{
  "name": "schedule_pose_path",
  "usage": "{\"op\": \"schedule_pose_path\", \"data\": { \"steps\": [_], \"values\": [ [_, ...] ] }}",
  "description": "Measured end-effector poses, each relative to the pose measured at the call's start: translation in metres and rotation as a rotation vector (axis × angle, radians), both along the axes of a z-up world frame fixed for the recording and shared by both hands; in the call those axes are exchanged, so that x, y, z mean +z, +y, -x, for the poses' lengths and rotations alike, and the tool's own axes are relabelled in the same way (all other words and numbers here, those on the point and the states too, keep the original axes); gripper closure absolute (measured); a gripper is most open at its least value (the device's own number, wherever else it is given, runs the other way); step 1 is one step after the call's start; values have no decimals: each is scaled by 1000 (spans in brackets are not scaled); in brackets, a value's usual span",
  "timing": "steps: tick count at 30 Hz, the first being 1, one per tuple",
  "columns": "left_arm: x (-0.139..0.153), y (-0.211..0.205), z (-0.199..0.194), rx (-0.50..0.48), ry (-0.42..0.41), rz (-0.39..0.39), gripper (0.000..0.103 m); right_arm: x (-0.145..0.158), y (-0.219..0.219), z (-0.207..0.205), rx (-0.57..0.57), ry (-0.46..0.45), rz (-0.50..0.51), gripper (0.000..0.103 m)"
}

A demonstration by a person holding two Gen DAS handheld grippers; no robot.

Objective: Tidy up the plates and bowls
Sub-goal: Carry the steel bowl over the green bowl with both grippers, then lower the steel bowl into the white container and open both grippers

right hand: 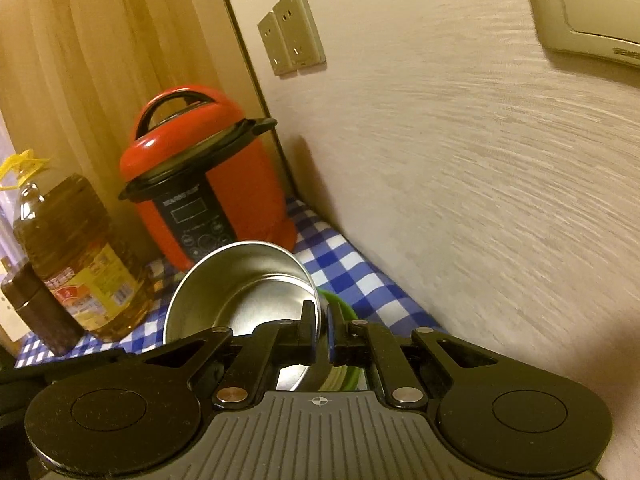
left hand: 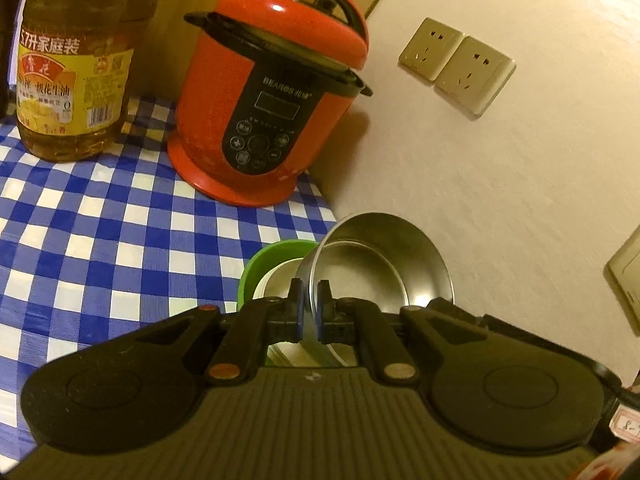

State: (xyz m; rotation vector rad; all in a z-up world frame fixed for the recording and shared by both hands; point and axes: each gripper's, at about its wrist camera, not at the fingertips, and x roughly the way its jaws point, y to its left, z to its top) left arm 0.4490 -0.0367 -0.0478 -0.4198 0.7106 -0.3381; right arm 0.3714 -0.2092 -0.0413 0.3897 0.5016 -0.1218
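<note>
Checked tablecloth (left hand: 100, 240) below seemingly textured wall (left hand: 520, 180)

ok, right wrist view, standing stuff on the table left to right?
Dark jar → oil bottle → red cooker. The steel bowl that the right gripper pinches by the rim overlaps them lower down, so I left it out.

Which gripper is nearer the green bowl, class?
Hard to call. The left gripper and the right gripper both clamp the steel bowl's rim, directly above the green bowl.
</note>
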Motion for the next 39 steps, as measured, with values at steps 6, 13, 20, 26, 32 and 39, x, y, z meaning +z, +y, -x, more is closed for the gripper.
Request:
{"op": "schedule_pose_path", "data": {
  "steps": [6, 13, 20, 26, 32, 39],
  "values": [
    [-10, -1, -10, -4, 53, -3, 98, -7, -2, -14, 5, 20, 1, 98],
    [-13, 0, -12, 6, 88, 8, 97, -11, -1, -24, 12, 35, 13, 98],
    [-15, -1, -14, 8, 100, 1, 97, -15, -2, -31, 10, 53, 10, 98],
    [-20, -1, -15, 11, 123, -1, 96, -18, 0, -37, 15, 69, 12, 98],
    [-23, -1, -16, 13, 129, -8, 96, -20, 0, -39, 21, 76, 13, 98],
    [-24, 0, -17, 17, 120, -12, 96, -21, 0, -40, 24, 89, 7, 98]
  ]
}}
